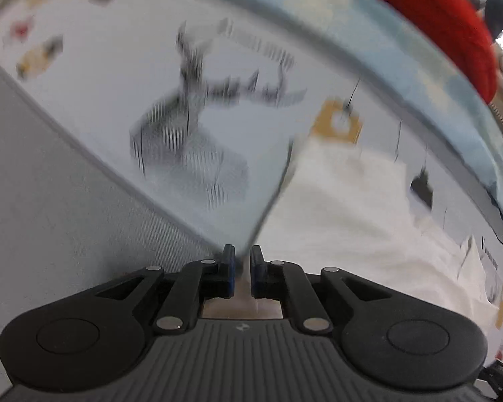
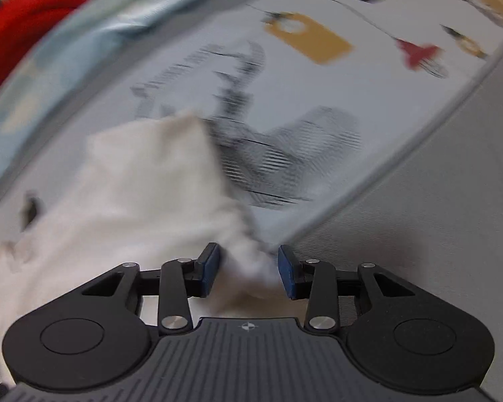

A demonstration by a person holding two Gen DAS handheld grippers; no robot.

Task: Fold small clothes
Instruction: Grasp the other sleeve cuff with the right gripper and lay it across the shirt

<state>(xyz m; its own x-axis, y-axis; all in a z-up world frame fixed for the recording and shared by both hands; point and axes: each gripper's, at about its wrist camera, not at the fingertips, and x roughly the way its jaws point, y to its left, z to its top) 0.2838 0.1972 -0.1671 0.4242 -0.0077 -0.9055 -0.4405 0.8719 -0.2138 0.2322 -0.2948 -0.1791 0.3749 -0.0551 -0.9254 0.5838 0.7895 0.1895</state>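
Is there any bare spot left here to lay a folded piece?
The plain grey surface beside the printed sheet lies bare, right of the white garment. In the left view the same grey strip is free. The sheet's middle is crowded: garment, both sets of fingers.

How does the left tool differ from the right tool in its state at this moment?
The left tool has its jaws nearly together, pinching a thin edge of the printed cloth. The right tool has its jaws well apart, with a bunch of white cloth lying loosely between them. Both are black with blue pads and point down at the gray table.
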